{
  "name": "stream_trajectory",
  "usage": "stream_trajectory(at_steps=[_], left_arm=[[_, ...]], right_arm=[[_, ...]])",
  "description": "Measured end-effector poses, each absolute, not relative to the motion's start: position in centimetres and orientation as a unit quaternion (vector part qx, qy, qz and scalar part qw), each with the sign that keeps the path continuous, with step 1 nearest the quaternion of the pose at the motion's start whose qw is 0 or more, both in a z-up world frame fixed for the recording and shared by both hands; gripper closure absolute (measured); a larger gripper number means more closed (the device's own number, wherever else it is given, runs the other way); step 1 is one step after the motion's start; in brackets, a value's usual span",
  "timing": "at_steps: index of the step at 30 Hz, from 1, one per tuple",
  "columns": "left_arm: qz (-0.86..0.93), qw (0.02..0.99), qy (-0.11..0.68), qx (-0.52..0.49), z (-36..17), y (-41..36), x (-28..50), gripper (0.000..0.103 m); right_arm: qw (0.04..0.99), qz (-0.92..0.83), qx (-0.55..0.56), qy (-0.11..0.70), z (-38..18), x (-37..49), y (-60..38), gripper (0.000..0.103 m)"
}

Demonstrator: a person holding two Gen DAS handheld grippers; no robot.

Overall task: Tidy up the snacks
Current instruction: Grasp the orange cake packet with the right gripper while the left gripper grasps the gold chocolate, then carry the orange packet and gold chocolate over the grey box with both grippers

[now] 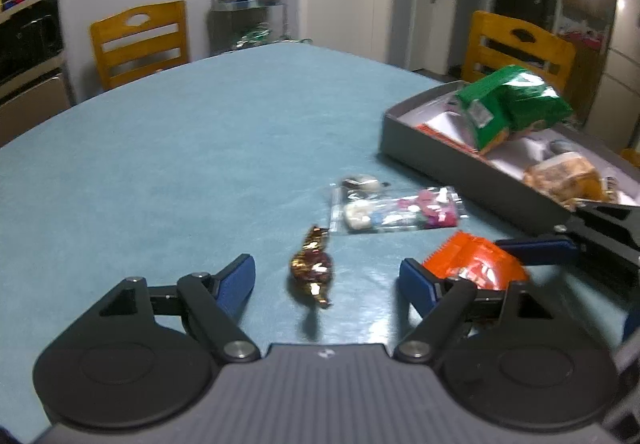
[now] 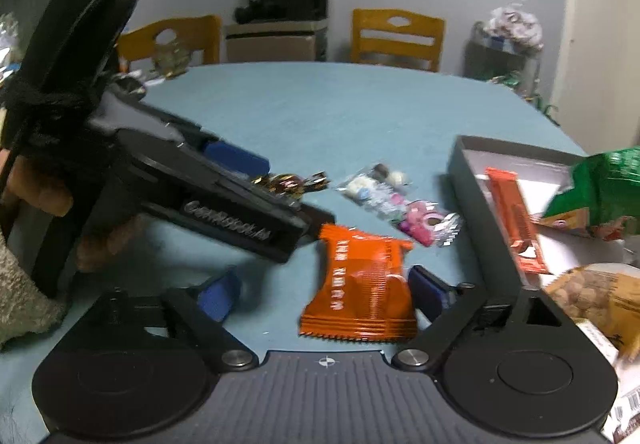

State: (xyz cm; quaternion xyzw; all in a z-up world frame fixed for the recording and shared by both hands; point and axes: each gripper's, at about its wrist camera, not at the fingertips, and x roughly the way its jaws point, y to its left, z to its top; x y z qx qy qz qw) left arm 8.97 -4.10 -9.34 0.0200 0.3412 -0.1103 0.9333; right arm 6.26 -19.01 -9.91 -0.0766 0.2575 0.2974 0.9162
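You're mid-sort: the grey box already holds a green bag, while three snacks lie on the table near it. Your left gripper gapes around the foil candy, untouched; your right gripper straddles the orange packet, pads apart. Both tilt downward. Next, likely squeeze and carry boxward.

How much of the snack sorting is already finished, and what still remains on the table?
Done: the grey box already holds a green bag, an orange bar and a bag of nuts.

In hand: nothing; both tools are open, the left tool around a foil candy, the right tool around an orange packet.

Left: those two and the clear candy bag on the table.
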Motion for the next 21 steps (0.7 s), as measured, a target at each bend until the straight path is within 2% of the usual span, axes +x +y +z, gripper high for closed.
stream_trajectory(at_steps=[3,4,6,10,14,21], left_arm=[[-0.123,0.933,0.337,0.01,-9.2,-3.9,8.9,0.034],[-0.123,0.933,0.338,0.008,-9.2,-3.9,8.9,0.034],[-0.125,0.933,0.337,0.008,-9.2,-3.9,8.8,0.044],[-0.115,0.935,0.336,0.009,-9.1,-4.0,8.8,0.054],[-0.105,0.937,0.333,0.008,-9.1,-3.7,8.7,0.081],[-0.094,0.941,0.326,0.01,-8.7,-3.6,8.4,0.083]], right_arm=[[0.924,0.28,-0.067,0.253,-9.8,6.2,-19.6,0.039],[0.926,0.276,-0.064,0.251,-9.8,6.3,-19.8,0.041],[0.928,0.269,-0.062,0.25,-9.8,6.3,-20.1,0.046],[0.93,0.263,-0.06,0.249,-9.8,6.5,-20.3,0.057],[0.932,0.262,-0.059,0.244,-9.6,6.5,-20.5,0.061],[0.936,0.258,-0.052,0.236,-9.2,6.1,-21.1,0.064]])
